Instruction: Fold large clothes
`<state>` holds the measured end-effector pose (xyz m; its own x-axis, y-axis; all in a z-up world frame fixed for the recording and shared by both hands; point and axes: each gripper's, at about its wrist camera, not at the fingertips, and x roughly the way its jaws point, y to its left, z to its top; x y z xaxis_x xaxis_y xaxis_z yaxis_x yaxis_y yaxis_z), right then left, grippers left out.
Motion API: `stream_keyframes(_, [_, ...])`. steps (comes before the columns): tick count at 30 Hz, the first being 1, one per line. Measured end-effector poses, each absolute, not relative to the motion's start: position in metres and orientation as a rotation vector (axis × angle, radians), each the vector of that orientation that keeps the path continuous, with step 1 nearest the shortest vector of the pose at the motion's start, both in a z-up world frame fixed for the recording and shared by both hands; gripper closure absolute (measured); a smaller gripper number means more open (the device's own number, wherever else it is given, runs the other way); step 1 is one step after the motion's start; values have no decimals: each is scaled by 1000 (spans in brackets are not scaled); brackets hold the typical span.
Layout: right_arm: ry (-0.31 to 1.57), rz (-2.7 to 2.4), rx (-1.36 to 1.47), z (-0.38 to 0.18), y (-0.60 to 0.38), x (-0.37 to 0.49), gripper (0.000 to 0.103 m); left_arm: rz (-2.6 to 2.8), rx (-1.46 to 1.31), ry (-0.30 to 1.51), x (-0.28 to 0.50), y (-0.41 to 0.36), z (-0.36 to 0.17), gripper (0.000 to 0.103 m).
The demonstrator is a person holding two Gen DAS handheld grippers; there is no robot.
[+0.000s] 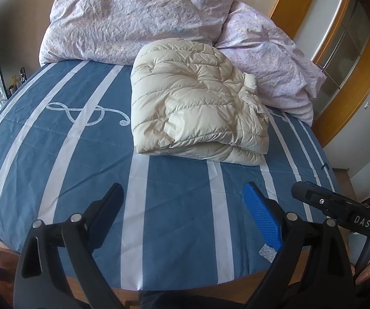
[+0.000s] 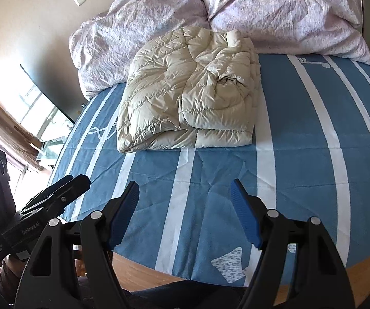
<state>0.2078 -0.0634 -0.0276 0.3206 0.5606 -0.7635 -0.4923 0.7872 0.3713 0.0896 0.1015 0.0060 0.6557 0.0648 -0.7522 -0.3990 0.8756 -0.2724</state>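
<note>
Cream puffer jacket (image 1: 197, 103) folded on striped bed (image 1: 82, 154), touching lilac duvet (image 1: 133, 18). Left gripper (image 1: 185, 213) and right gripper (image 2: 185, 211): fingers released, empty, above bed's near edge.

The folded cream jacket (image 2: 188, 90) lies on the striped sheet (image 2: 300, 159) (pillows behind), the right gripper (image 2: 185, 193) jaws apart.

Left gripper (image 1: 185, 200): jaws wide apart, nothing between them, tilted downward. Right gripper (image 2: 185, 198): likewise spread, unloaded, just beside the left.
</note>
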Motion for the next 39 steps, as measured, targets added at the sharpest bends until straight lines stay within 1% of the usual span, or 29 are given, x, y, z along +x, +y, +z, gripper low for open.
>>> stream_keyframes(17, [1030, 653, 123, -30, -72, 209, 29, 235, -471, 814, 92, 102, 3, 9])
stream_keyframes(39, [1032, 652, 119, -30, -73, 207, 29, 232, -476, 808, 93, 97, 6, 9])
